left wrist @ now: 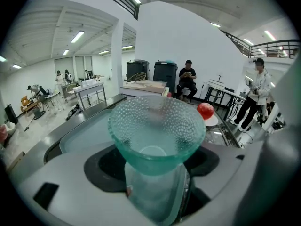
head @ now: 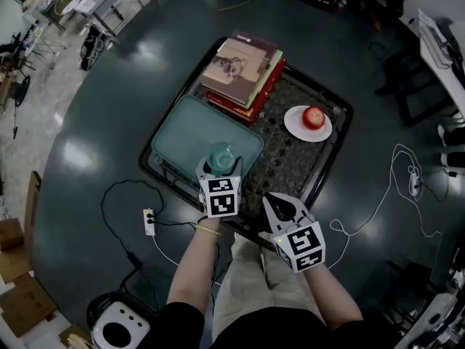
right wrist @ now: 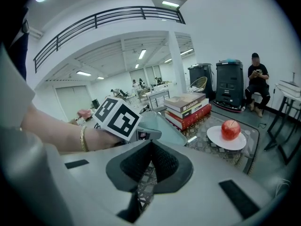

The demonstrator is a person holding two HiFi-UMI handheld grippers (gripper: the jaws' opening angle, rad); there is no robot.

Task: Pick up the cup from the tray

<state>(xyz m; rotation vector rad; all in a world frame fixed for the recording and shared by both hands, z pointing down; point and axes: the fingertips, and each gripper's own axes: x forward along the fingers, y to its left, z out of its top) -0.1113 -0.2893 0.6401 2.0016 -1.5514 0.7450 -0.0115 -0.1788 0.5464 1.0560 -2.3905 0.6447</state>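
Two pairs of tongs are mine here, and only one is working. My left tongs (left wrist: 155,187) have their jaws closed onto the narrow lower part of the pale green, pebble-textured glass cup (left wrist: 156,126). They are open only as far as that foot is wide, and the flared bowl stands above them. My right tongs (right wrist: 150,149) have their jaws pressed together with nothing between them, and they hang idle over the near rim of the large black tray with a woven mat (head: 336,140), just to the right of the working pair. The cup sits over the near right part of the shallow teal rectangular tray (head: 178,133). That tray lies inside the black one, beside a stack of books (head: 240,67) and a white plate (head: 296,128) bearing a red apple (head: 314,116). As I judge it, the grasp is made, so the main part of the job is done and what is left is to raise the cup clear. I cannot tell from these views whether its base touches the teal tray or is off it. The cup's long axis runs close to vertical, mouth up and base down, tipped a little toward my own camera so that I see down to its round floor.
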